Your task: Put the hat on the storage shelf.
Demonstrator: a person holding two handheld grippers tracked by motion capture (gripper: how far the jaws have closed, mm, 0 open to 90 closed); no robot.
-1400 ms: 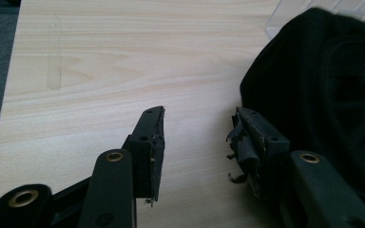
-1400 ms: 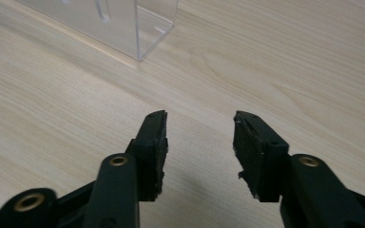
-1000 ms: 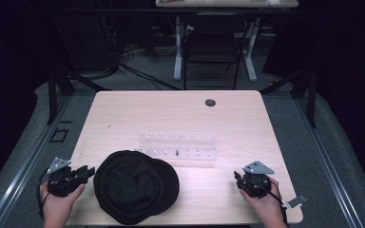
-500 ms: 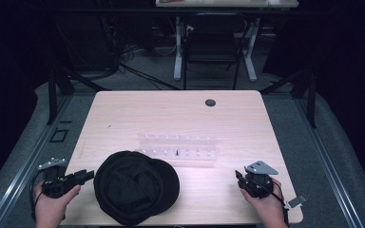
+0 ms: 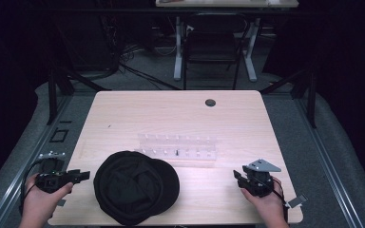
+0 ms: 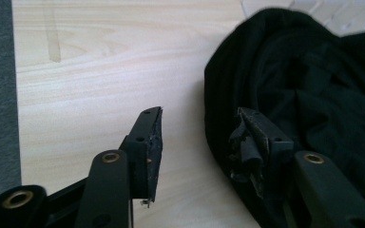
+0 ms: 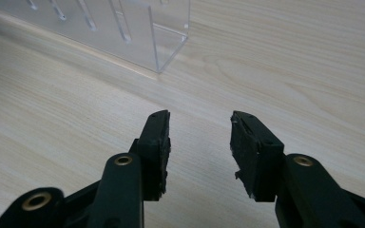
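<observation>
Your left gripper [image 5: 78, 175] hung at the left edge of the surface [image 5: 171, 114] with its jaws spread wide and nothing between them; they had just been opening. The black hat [image 5: 135, 186] lay flat on the surface just to the right of that gripper, apart from it in the high view. In the left gripper view [image 6: 199, 142] the hat's [image 6: 304, 104] dark cloth sat behind the right-hand jaw, and I could not tell whether that jaw brushed the fabric or merely stood in front of it. Your right gripper [image 5: 240, 179] rested low near the front right of the surface, jaws likewise apart and empty, pointing toward the hat but well clear of it. In the right gripper view [image 7: 199, 142], bare wood lay between and ahead of the jaws, and the clear plastic rack [image 7: 119, 28] stood beyond them to the upper left. Judging by this, neither gripper had hold of the hat, so the handling of it looked either finished with a release or not yet begun. Any lift, fold or placing on the rack [image 5: 178, 148] seemed left to do.
</observation>
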